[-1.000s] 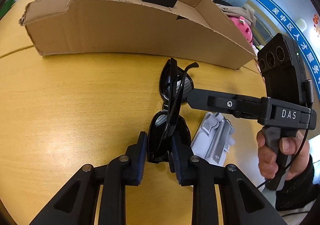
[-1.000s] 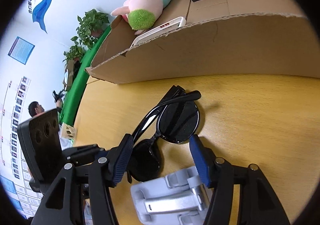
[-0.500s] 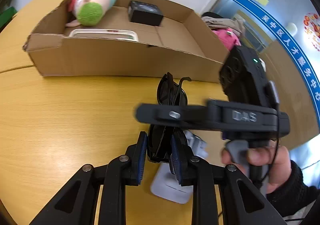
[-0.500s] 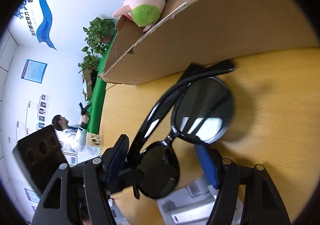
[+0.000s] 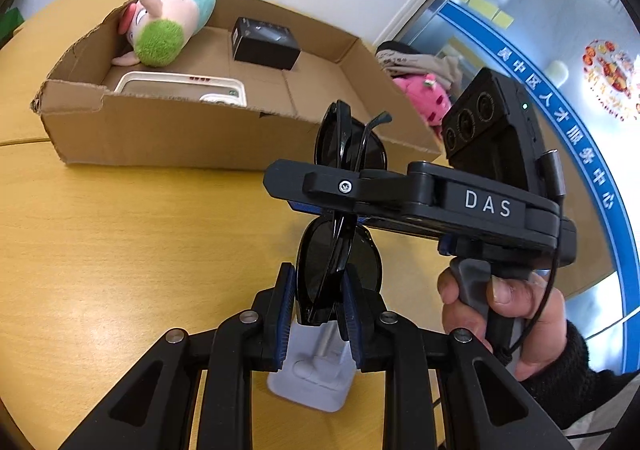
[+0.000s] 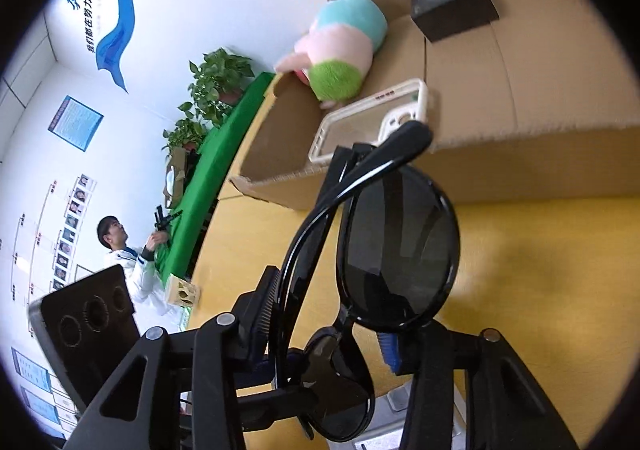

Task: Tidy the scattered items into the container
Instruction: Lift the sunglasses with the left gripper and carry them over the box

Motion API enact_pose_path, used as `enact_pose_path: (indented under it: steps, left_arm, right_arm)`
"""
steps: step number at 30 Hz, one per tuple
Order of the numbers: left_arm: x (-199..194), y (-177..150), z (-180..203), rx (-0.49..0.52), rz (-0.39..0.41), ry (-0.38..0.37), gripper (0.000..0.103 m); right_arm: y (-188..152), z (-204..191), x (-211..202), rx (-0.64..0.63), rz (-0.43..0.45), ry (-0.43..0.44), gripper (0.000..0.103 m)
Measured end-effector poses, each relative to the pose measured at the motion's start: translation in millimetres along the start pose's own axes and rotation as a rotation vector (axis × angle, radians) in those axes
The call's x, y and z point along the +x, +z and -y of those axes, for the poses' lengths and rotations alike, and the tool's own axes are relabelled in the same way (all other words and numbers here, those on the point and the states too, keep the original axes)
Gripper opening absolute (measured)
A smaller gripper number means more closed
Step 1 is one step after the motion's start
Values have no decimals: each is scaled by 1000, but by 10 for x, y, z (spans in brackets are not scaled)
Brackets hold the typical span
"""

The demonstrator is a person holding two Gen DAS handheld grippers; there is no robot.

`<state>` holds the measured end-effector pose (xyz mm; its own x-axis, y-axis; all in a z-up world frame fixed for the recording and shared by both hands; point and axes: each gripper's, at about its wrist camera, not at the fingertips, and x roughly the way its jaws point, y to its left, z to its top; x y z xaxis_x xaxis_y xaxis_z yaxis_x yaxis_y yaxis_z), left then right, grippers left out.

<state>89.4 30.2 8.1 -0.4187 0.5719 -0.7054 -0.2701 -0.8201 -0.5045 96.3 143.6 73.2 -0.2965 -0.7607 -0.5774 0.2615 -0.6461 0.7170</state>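
While left hand-held gripper (image 5: pixel 316 296) clamps glossy black sunglasses (image 5: pixel 340 250), right hand-held gripper (image 6: pixel 328 314) seemingly pinches bridge.

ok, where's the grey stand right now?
The grey stand lies on the wooden table, low centre in the left wrist view, under the sunglasses that the left gripper holds, short of the cardboard box.

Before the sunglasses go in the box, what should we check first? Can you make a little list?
1. Left gripper clamps the sunglasses: ok.
2. Right gripper gripping them too: cannot tell.
3. Sunglasses lifted off the table: ok.
4. Free floor in the cardboard box: ok.
5. Plush toy, phone case and black box away from that spot: ok.
6. Grey stand packed: not ok.
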Motion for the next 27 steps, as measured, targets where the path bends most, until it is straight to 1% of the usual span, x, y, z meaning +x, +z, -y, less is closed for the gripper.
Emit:
enact_pose_path:
  steps: [4, 7, 9, 11, 12, 17, 21, 27]
  left_arm:
    - [-15, 40, 52, 14, 11, 4, 24]
    - [-64, 86, 89, 20, 29, -4, 24]
    - [-83, 132, 126, 26, 39, -6, 24]
    - [-90, 193, 171, 37, 48, -4, 24]
    - [-87, 223, 192, 42, 51, -1, 24]
    - [-12, 425, 292, 60, 51, 5, 24]
    - [47, 699, 366, 79, 76, 21, 24]
    - [158, 1164, 333, 48, 106, 14, 24]
  right_arm:
    - [38, -41, -50, -22, 14, -12, 45]
    - [116, -36, -127, -29, 23, -1, 46]
    - [187, -28, -186, -34, 43, -24, 49]
    - [258, 7, -245, -21, 60, -26, 51]
    - [292, 13, -265, -20, 67, -22, 51]
    - [466, -98, -367, -99, 111, -72, 47]
    - [749, -94, -455, -124, 135, -72, 44]
    - [1329, -172, -473, -184, 135, -98, 40]
